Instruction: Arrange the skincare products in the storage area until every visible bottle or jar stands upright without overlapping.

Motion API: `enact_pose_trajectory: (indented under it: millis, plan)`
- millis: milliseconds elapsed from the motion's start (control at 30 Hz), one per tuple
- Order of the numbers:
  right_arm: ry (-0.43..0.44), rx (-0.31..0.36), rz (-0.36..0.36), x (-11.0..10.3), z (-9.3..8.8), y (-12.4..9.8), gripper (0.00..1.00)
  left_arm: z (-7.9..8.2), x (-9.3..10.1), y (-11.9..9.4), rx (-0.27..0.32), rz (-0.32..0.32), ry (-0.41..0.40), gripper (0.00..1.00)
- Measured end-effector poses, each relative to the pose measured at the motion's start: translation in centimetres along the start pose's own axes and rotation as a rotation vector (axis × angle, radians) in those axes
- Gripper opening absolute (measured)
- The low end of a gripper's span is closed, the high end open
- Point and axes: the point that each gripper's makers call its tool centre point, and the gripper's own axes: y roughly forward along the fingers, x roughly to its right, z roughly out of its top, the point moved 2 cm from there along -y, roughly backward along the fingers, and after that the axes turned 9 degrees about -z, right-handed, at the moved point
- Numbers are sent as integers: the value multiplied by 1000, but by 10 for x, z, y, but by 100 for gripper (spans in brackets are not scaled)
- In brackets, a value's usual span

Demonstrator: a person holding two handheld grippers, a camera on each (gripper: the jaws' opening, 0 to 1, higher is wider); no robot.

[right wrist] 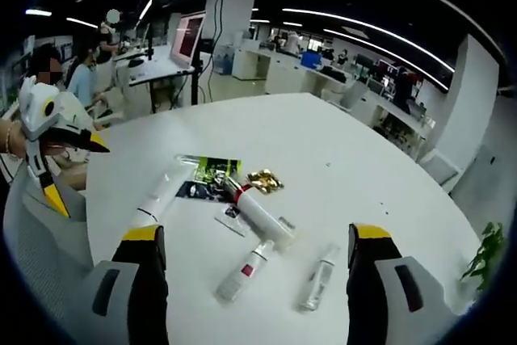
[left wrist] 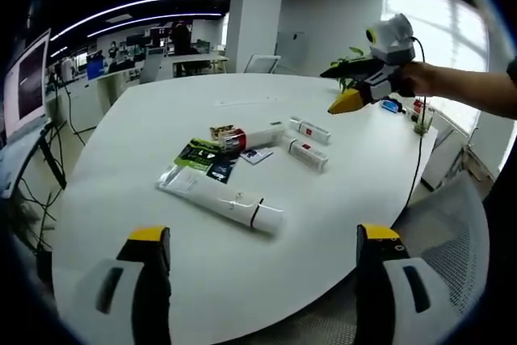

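Both yellow-tipped grippers, left gripper (left wrist: 257,280) and right gripper (right wrist: 254,280), hover wide open and empty. All products lie flat mid-tabletop on the round white table (left wrist: 161,111): long white squeeze tube (left wrist: 220,197), gold-capped white bottle (left wrist: 250,136), two small white bottles (left wrist: 308,154). They look light and slick, so I'd grab the tube's stiff cap end.

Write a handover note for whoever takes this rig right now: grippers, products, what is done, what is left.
Left gripper: open, empty, above the table's near edge.
Right gripper: open, empty, also over the white table.
Products lie flat mid-table: long white tube, red-collared bottle, two small bottles, sachets.
Done: nothing stands upright.
Left: stand each bottle up, spaced apart.
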Motion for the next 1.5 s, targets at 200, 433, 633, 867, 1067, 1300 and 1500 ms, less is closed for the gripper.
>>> enact_pose_trajectory:
  millis: [200, 433, 633, 867, 1067, 1300, 1500]
  plan:
    - [-38, -21, 32, -2, 7, 7, 91, 0, -1, 0, 8, 0, -3, 89]
    - [-77, -30, 50, -8, 23, 15, 89, 2, 4, -1, 10, -9, 13, 89]
    - [-128, -57, 79, -11, 31, 25, 88, 6, 6, -2, 22, -19, 17, 89]
    - [-207, -101, 127, -9, 34, 41, 84, 6, 6, -2, 28, -21, 11, 89]
    - [-245, -117, 178, -10, 33, 51, 83, 5, 3, -2, 30, -16, 5, 89]
    - [-287, -152, 240, -11, 26, 60, 76, 3, 3, -1, 19, -16, 7, 89]
    - [-321, -182, 281, -6, 21, 73, 74, 2, 1, -1, 18, -12, -3, 89]
